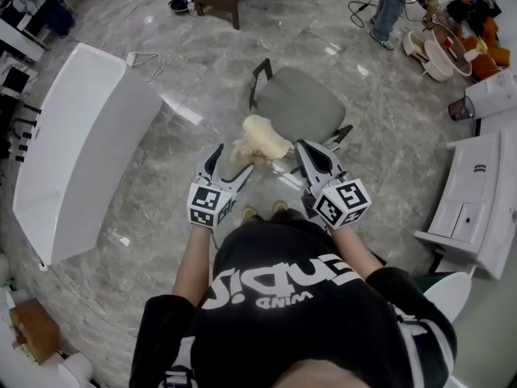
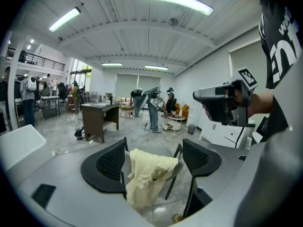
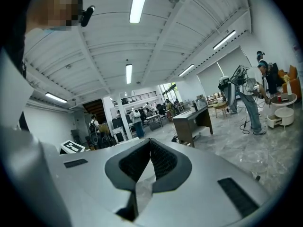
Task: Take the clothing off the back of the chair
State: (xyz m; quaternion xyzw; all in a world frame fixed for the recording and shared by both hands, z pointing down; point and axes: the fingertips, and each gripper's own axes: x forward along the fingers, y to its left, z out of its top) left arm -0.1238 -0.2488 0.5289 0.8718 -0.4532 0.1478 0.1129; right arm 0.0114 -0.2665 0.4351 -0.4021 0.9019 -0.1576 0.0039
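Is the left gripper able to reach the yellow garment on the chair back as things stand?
Probably yes. The left gripper has its jaws apart, and the yellow garment shows between them with nothing in front of it.

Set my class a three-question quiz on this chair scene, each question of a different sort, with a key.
1. True or false: the yellow garment hangs over the back of the chair.
2. The left tongs are: A) open, B) shut on the garment, C) shut and empty.
3. Fill in: the right tongs have their jaws together and hold ____.

Key: 1 true; 2 A; 3 nothing.
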